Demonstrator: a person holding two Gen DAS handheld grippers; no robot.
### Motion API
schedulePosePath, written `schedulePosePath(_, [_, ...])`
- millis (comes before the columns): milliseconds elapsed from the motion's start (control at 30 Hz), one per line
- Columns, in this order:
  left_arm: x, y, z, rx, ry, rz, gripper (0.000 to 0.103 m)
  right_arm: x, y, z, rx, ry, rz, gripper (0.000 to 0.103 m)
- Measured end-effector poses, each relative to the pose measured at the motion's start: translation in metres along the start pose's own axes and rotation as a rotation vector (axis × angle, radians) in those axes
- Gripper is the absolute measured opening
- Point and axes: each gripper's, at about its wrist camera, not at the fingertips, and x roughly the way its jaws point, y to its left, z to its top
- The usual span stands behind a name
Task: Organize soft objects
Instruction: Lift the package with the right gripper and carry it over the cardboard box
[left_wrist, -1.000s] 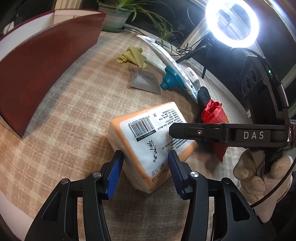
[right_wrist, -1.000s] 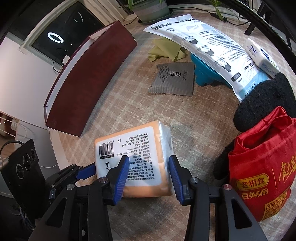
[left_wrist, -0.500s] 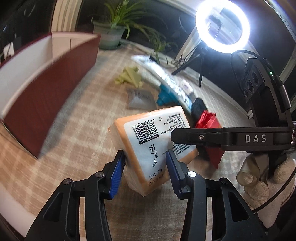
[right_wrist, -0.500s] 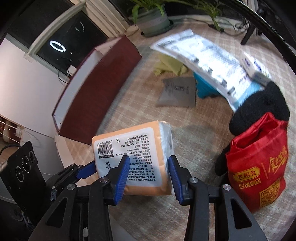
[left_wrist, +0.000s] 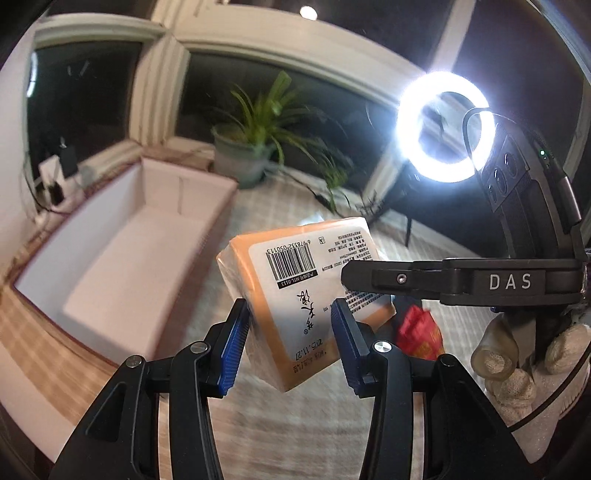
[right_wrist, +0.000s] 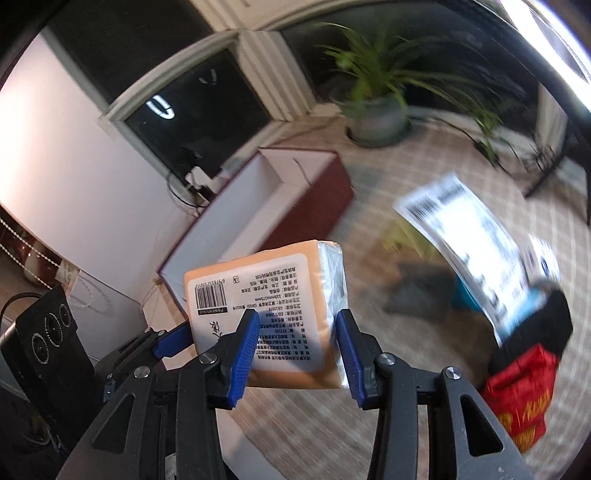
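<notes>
Two grippers – left gripper (left_wrist: 288, 332) and right gripper (right_wrist: 295, 347) – clamp the orange tissue pack (right_wrist: 266, 317) midair, near the open box (left_wrist: 122, 258) – light, squashy, slick wrap, best gripped by its sides.

Orange tissue pack (left_wrist: 295, 295) (right_wrist: 269, 314): plastic-wrapped soft brick, white label with barcode and black print on its upper face, shiny crimped end on the right in the right wrist view. Held up in the air, tilted, clear of the checked bench. Maroon box (left_wrist: 122, 266) (right_wrist: 266, 206), white inside, open top, sits left and far of the pack. Red printed bag (right_wrist: 521, 398) (left_wrist: 417, 332) lies near right on the bench, black soft item (right_wrist: 550, 317) touching its far side. White printed pouch (right_wrist: 469, 236) further off, blurred; grey flat packet (right_wrist: 417, 295) and yellow-green cloth (right_wrist: 402, 236) left of it.
</notes>
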Motion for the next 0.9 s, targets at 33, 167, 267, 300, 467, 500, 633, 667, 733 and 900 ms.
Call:
schedulePosePath(33, [-0.003,0.006,0.004,-0.005,-0.011,0.007,0.044,0.004,0.007,0.005,-0.013,-0.002,0.002,0.04])
schedulePosePath(167, [-0.012,0.035,0.022,-0.026,-0.048,0.039,0.044,0.021,0.04,0.036,-0.09,-0.003,0.007,0.04])
schedulePosePath(267, [-0.016,0.059,0.034,-0.059,-0.07,0.065,0.044,0.035,0.061,0.051,-0.125,0.015,0.012,0.04])
schedulePosePath(300, [-0.019,0.066,0.036,-0.068,-0.076,0.076,0.044,0.042,0.068,0.057,-0.139,0.025,0.017,0.04])
schedulePosePath(467, [-0.015,0.102,0.045,-0.124,-0.083,0.124,0.044,0.079,0.099,0.082,-0.205,0.077,0.028,0.04])
schedulePosePath(500, [-0.013,0.108,0.047,-0.13,-0.082,0.132,0.044,0.087,0.105,0.086,-0.219,0.088,0.027,0.04])
schedulePosePath(633, [-0.007,0.131,0.048,-0.167,-0.067,0.165,0.044,0.115,0.119,0.099,-0.261,0.138,0.025,0.04])
schedulePosePath(667, [-0.005,0.135,0.048,-0.174,-0.06,0.176,0.044,0.125,0.121,0.103,-0.27,0.157,0.028,0.04])
schedulePosePath(733, [0.0,0.143,0.047,-0.189,-0.045,0.187,0.044,0.138,0.122,0.107,-0.281,0.183,0.031,0.04])
schedulePosePath(900, [0.017,0.154,0.05,-0.207,-0.001,0.213,0.044,0.164,0.117,0.117,-0.296,0.249,0.041,0.04])
